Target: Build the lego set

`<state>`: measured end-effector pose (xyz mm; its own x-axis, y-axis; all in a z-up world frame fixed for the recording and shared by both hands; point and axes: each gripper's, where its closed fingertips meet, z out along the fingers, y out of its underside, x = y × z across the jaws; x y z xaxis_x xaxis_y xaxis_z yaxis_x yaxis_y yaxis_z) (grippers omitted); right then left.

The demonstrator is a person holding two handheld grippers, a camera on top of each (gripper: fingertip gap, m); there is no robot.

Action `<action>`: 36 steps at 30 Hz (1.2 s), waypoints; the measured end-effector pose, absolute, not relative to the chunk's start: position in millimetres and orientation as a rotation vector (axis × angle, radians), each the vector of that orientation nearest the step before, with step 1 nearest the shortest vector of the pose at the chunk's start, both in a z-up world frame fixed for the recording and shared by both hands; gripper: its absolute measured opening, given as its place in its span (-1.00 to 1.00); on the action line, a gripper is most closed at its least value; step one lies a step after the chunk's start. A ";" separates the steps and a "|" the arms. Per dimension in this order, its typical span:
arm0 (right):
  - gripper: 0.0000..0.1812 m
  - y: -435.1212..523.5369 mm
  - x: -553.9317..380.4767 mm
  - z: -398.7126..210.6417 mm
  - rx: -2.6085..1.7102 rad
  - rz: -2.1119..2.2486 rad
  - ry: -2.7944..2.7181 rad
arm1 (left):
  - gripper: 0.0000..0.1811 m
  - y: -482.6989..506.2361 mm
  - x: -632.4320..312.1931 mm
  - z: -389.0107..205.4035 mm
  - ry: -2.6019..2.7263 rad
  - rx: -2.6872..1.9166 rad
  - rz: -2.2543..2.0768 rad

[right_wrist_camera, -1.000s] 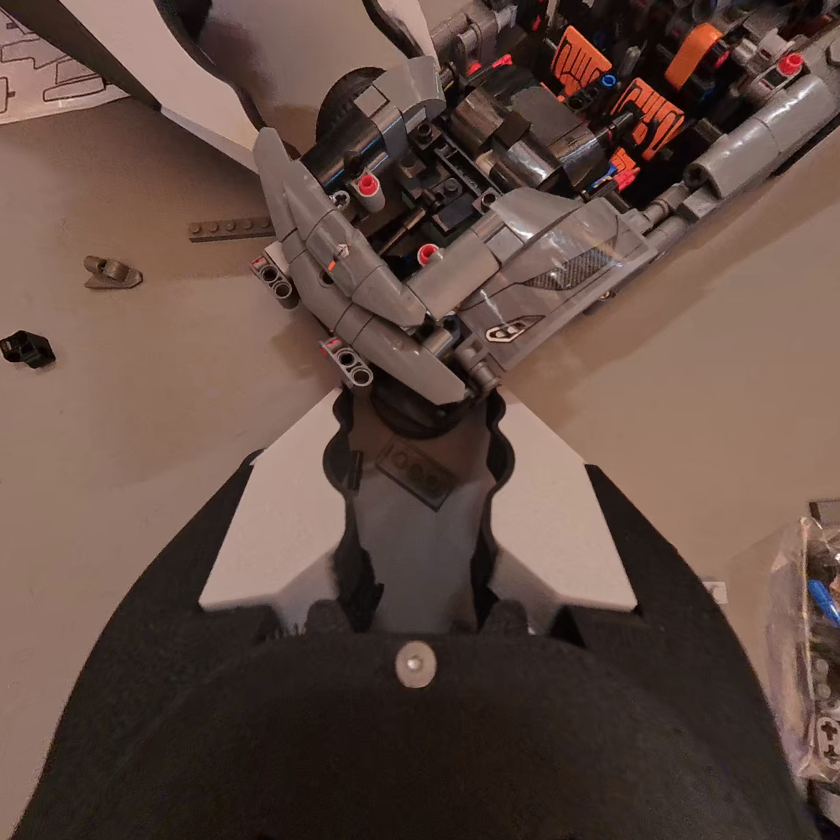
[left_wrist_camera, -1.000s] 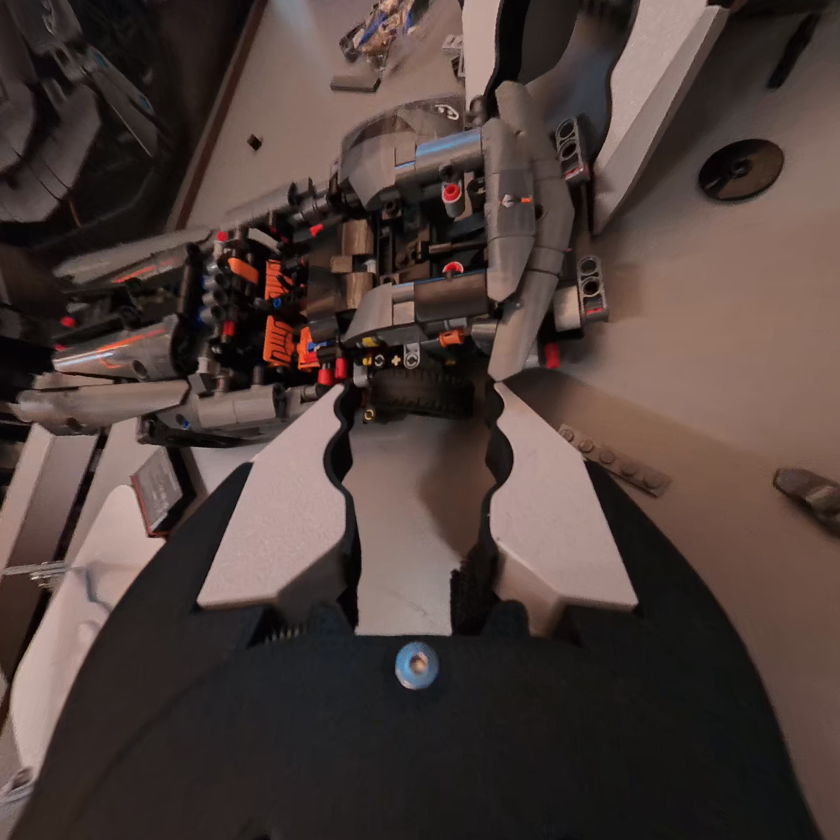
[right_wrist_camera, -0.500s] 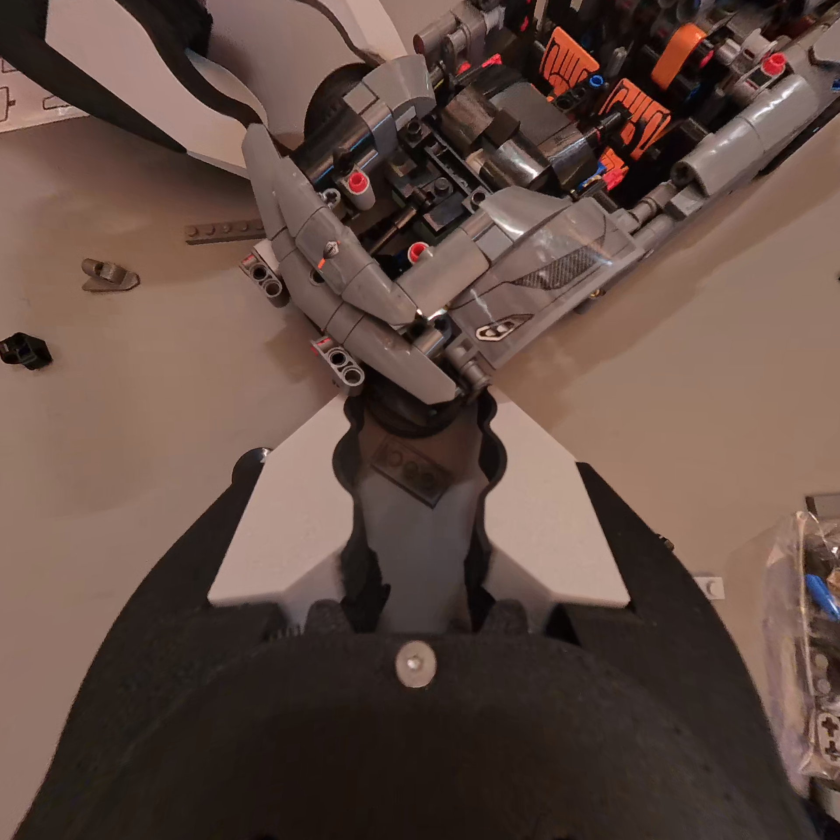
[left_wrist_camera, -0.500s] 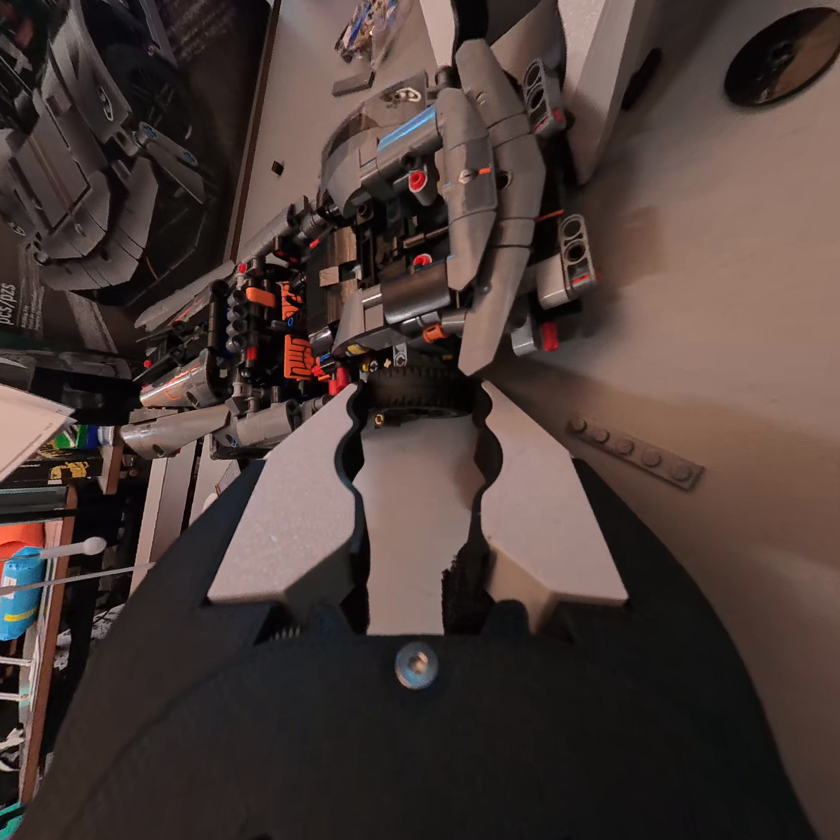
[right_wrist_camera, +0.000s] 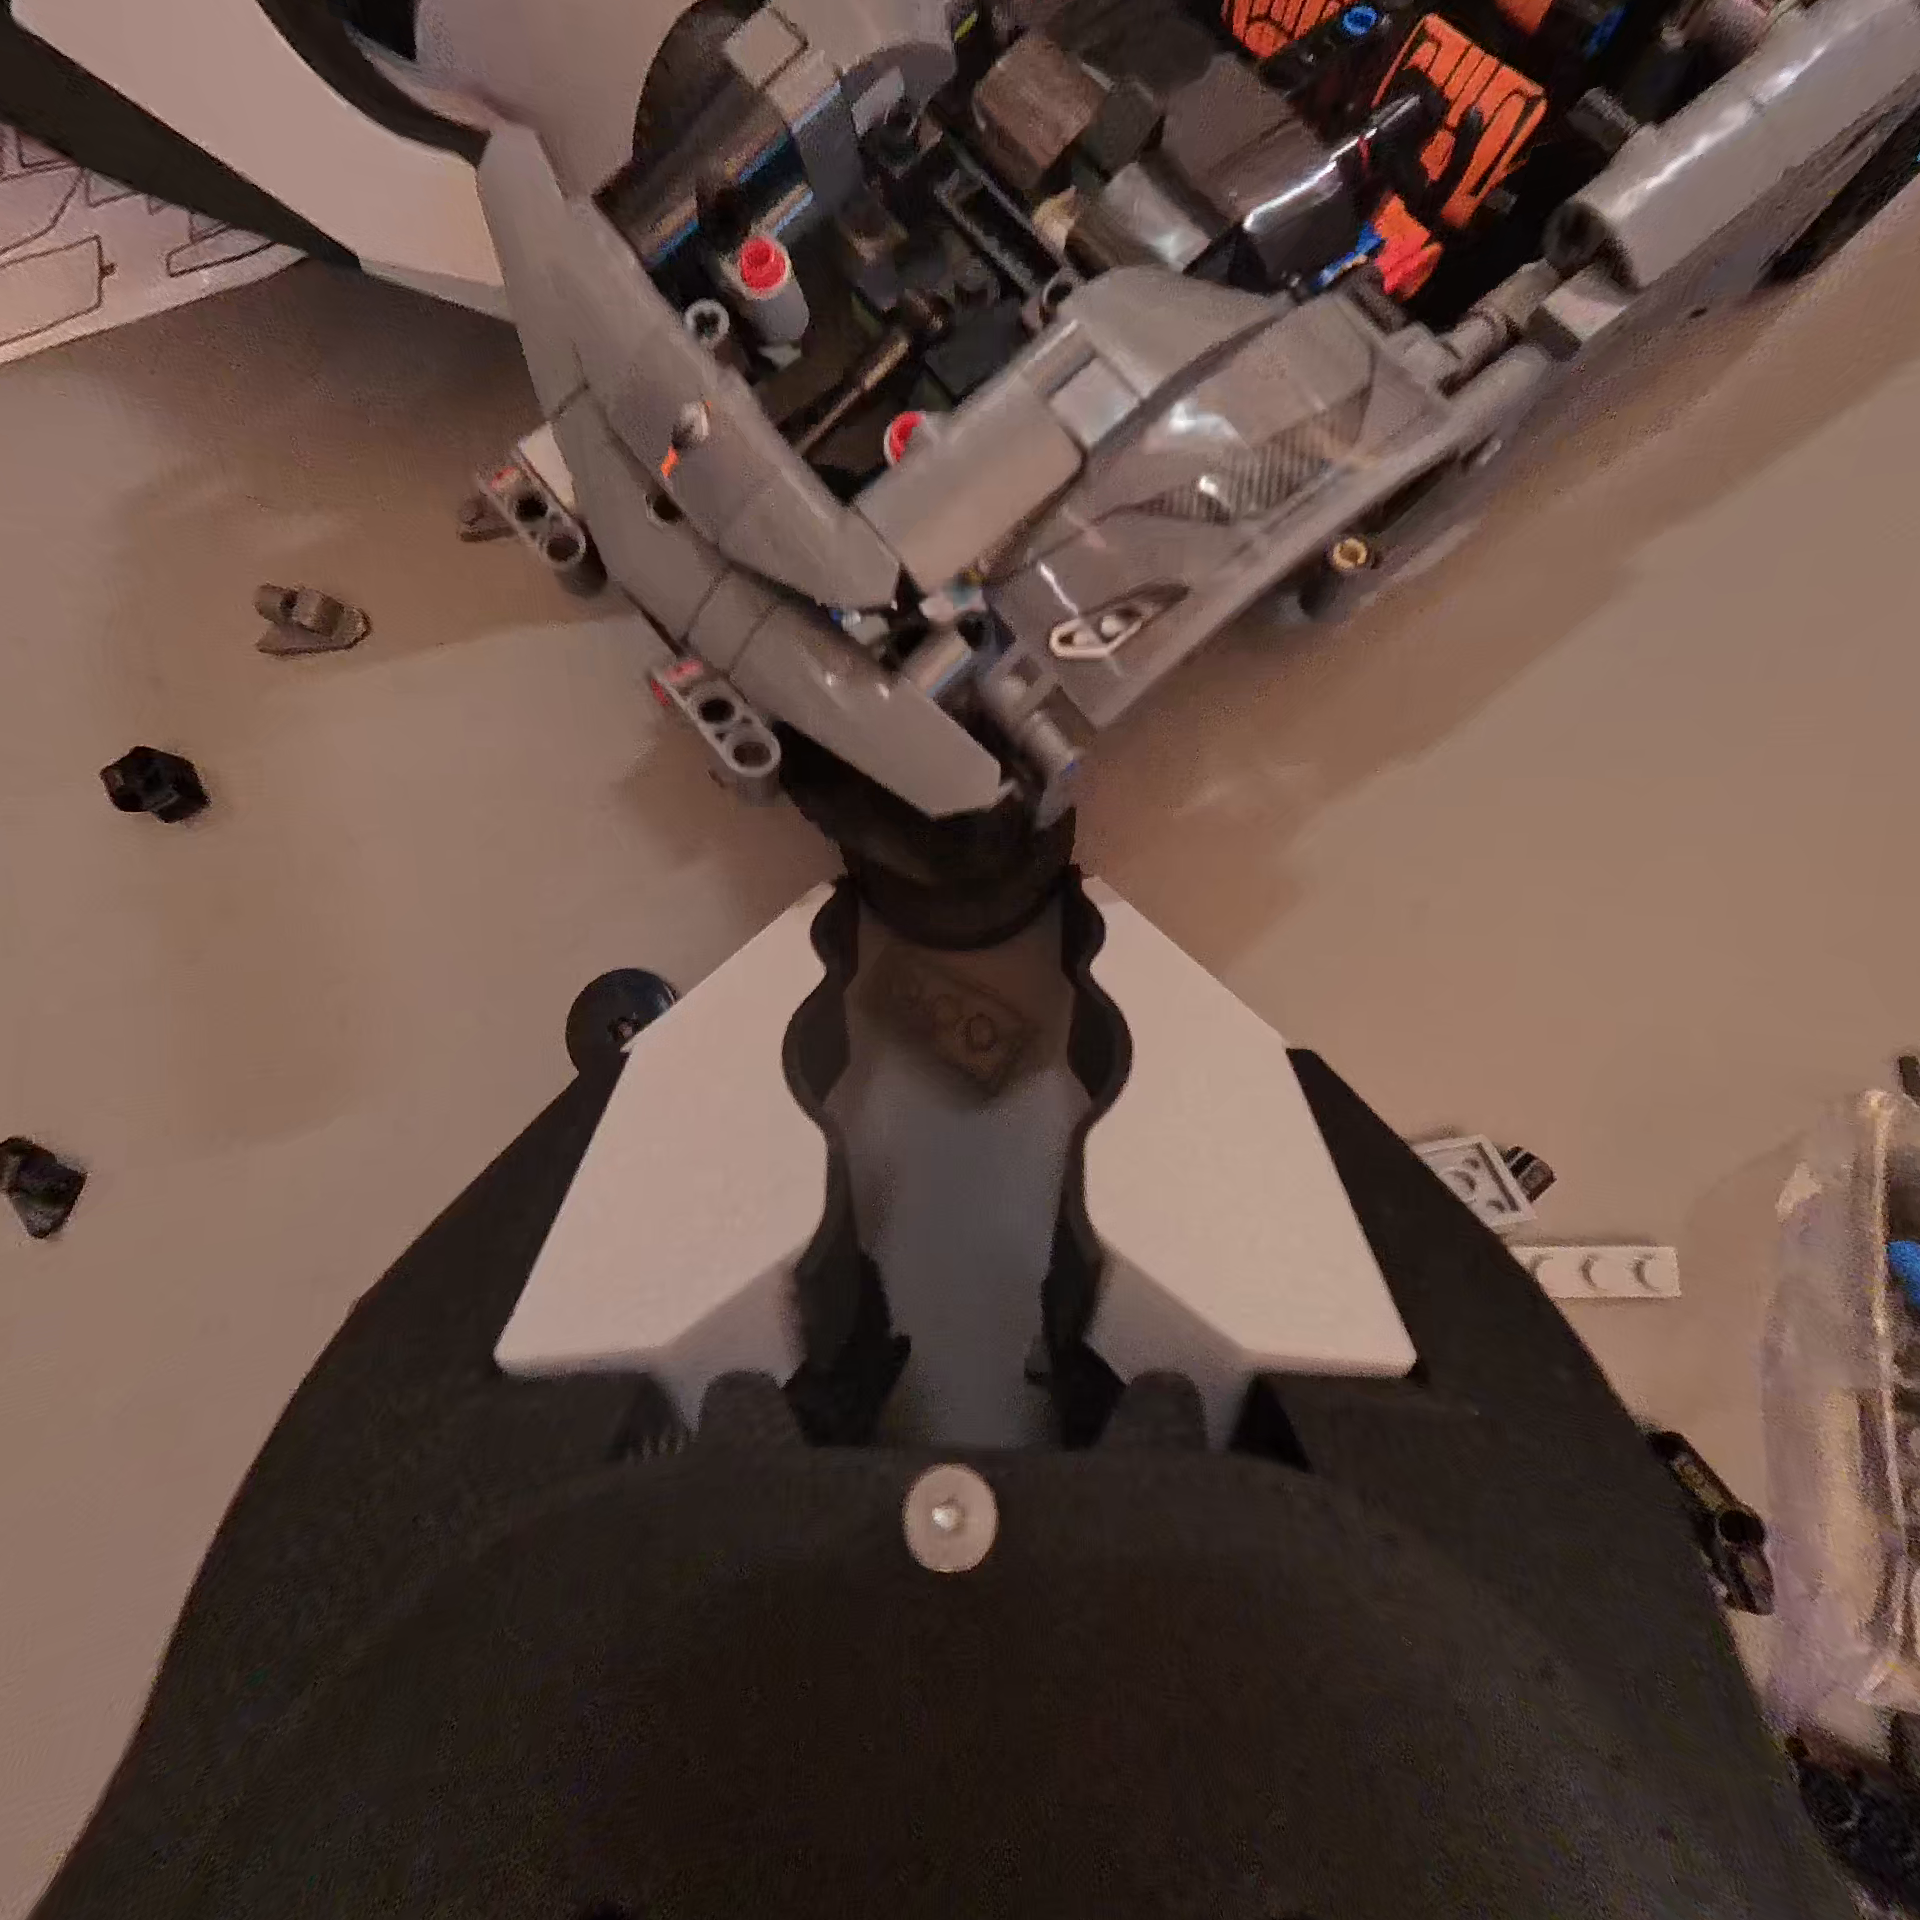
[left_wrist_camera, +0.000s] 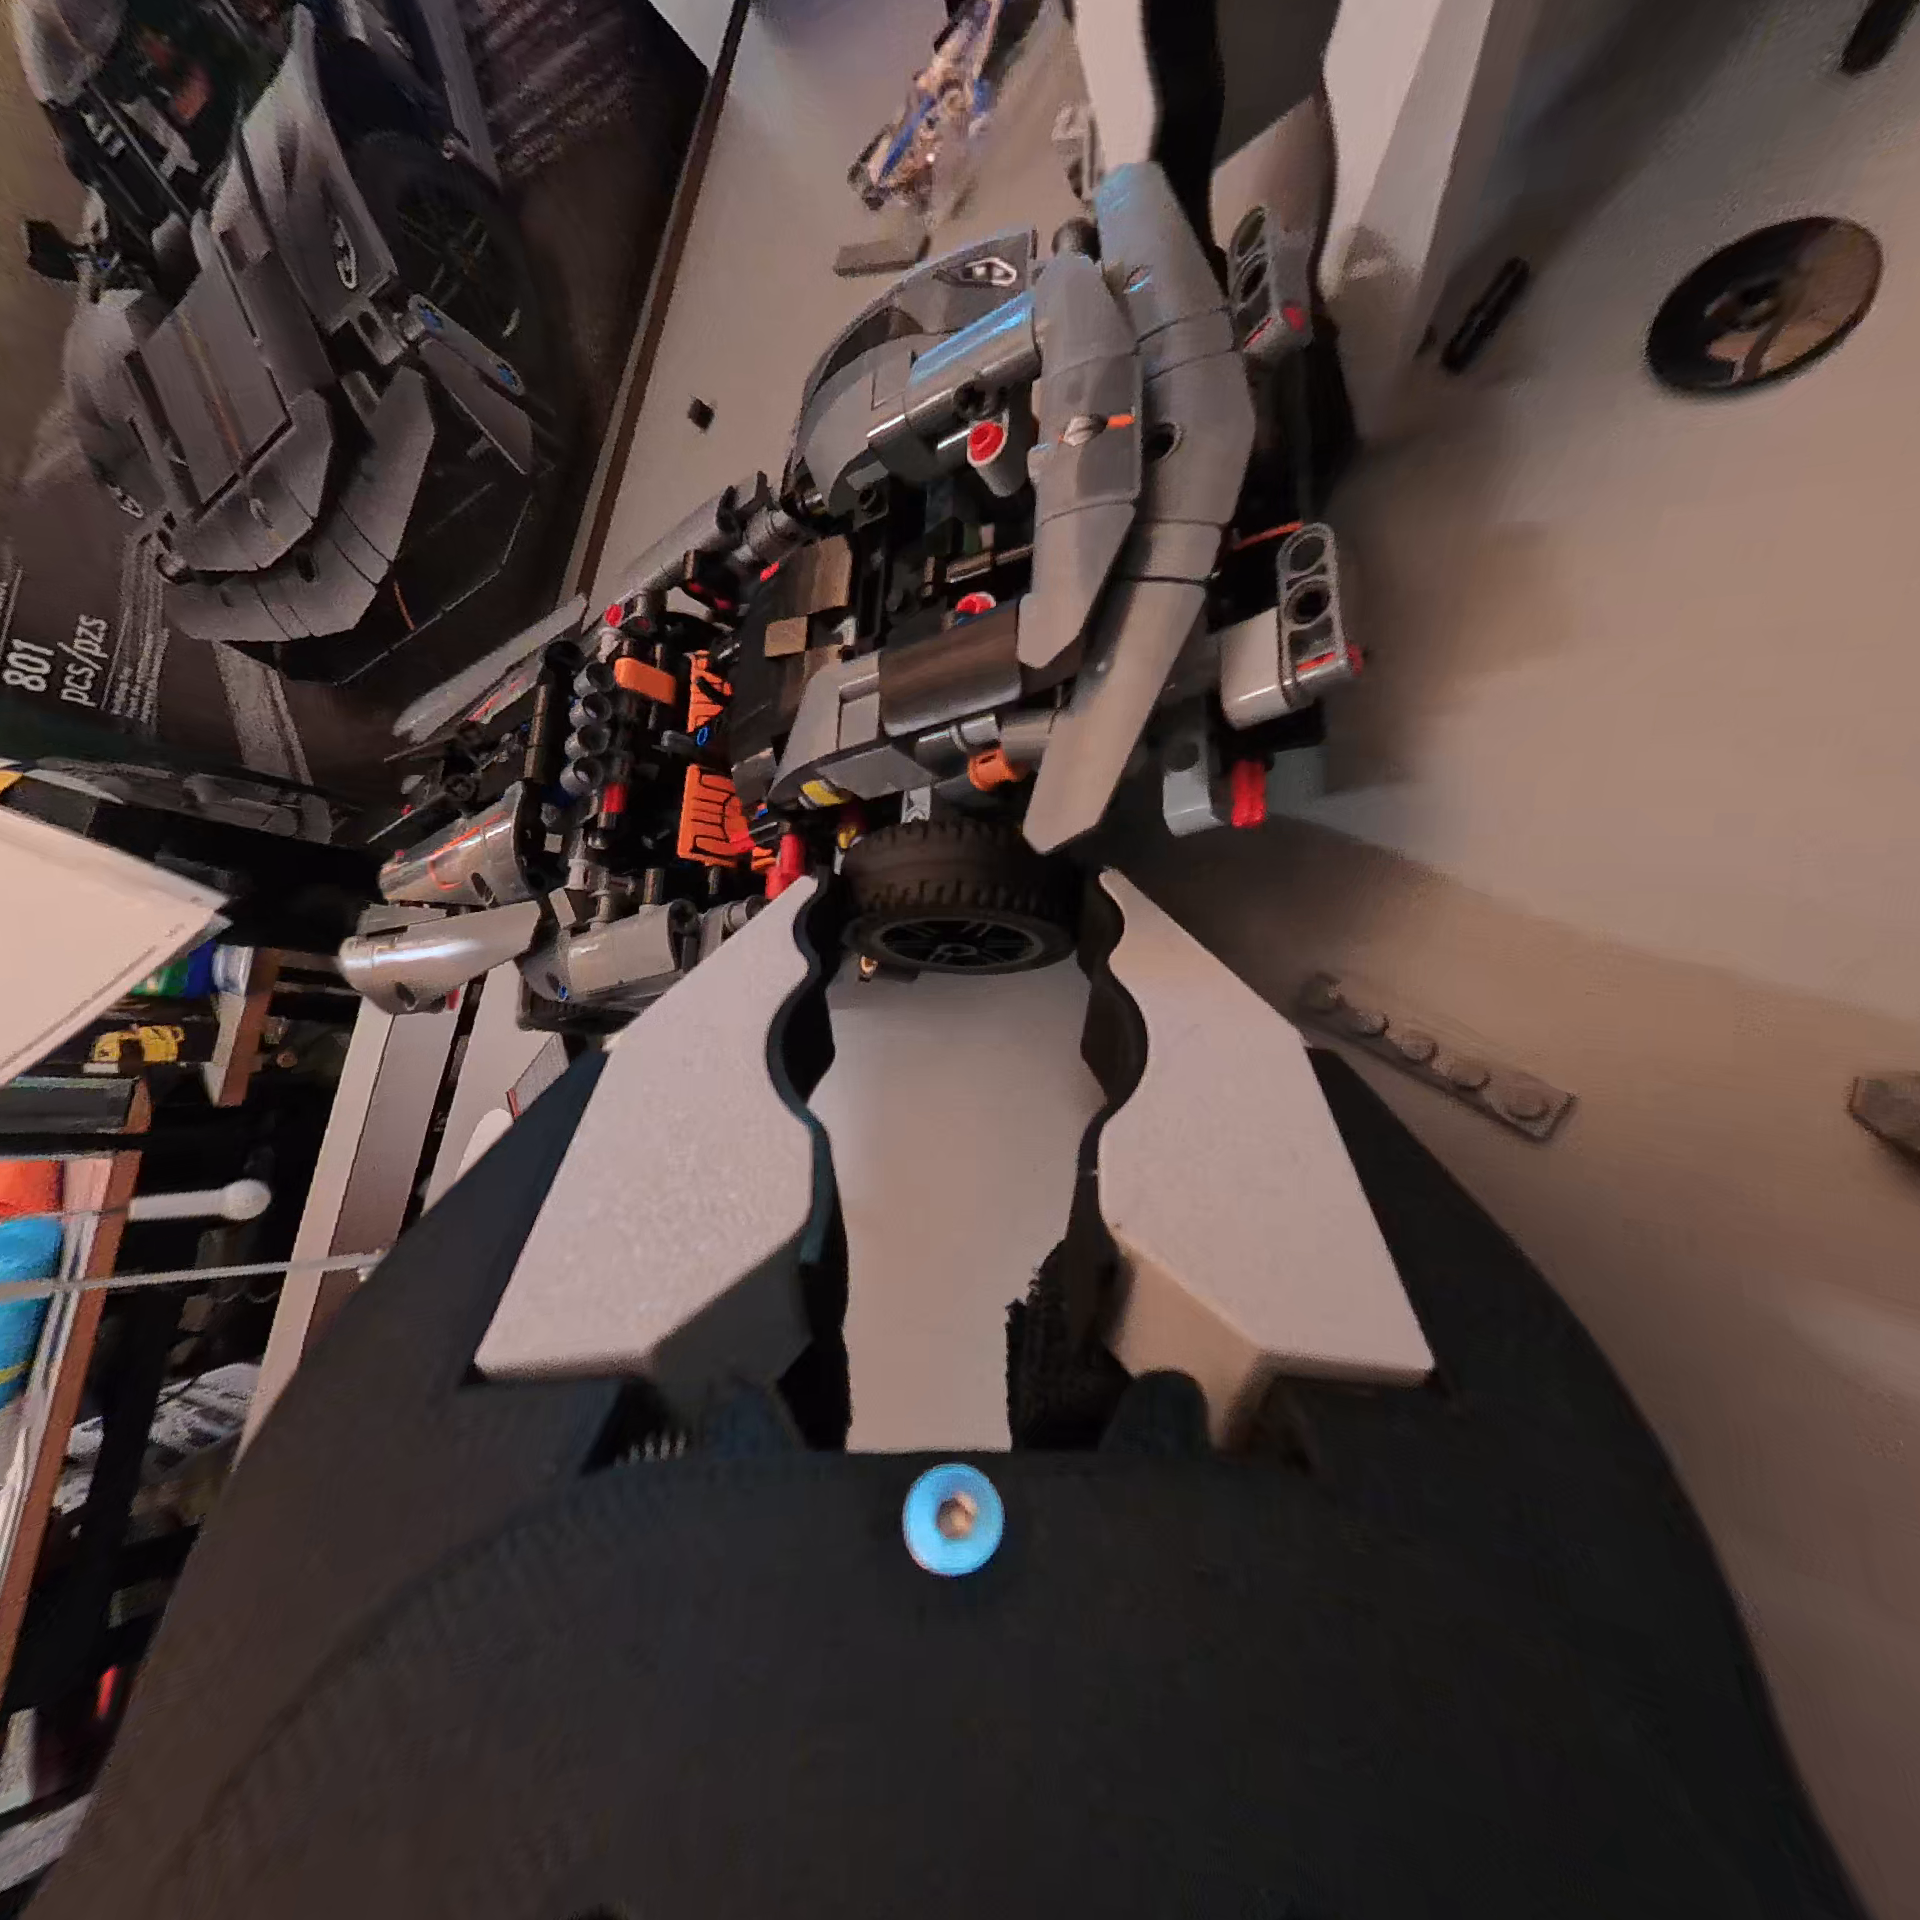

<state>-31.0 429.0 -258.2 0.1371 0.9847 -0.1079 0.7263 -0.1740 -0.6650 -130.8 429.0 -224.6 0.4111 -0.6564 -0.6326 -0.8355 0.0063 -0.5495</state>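
Left gripper (left_wrist_camera: pixel 956 914) jaws clamped on a front tyre (left_wrist_camera: pixel 958 914) of the grey lego car (left_wrist_camera: pixel 966 582). Right gripper (right_wrist_camera: pixel 954 904) jaws clamped on the opposite front tyre (right_wrist_camera: pixel 951 883). Car between both, on the table (right_wrist_camera: pixel 1558 831). Dark plate (right_wrist_camera: pixel 961 1029) under right jaws; loose pieces nearby.

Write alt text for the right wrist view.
The right gripper has its white fingers around a black front wheel of a grey lego car on a beige table. A small dark plate lies below the fingers, and loose pieces and a parts bag lie around.
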 end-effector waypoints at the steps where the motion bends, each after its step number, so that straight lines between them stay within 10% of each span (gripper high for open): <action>1: -0.58 428.3 -30.2 -258.2 -1.956 0.757 -1.644 | -0.51 429.2 -131.5 -222.3 1.298 -1.719 0.224; 36: -0.43 438.3 28.7 -203.7 -1.928 0.638 -1.348 | -0.52 454.2 -80.6 -177.5 1.175 -1.774 0.197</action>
<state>28.7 438.3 -203.7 0.3405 0.9402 -0.0072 0.6011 -0.2236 -0.7673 -80.6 454.2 -177.5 0.5225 -0.6236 -0.5814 -0.7789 -0.0718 -0.6230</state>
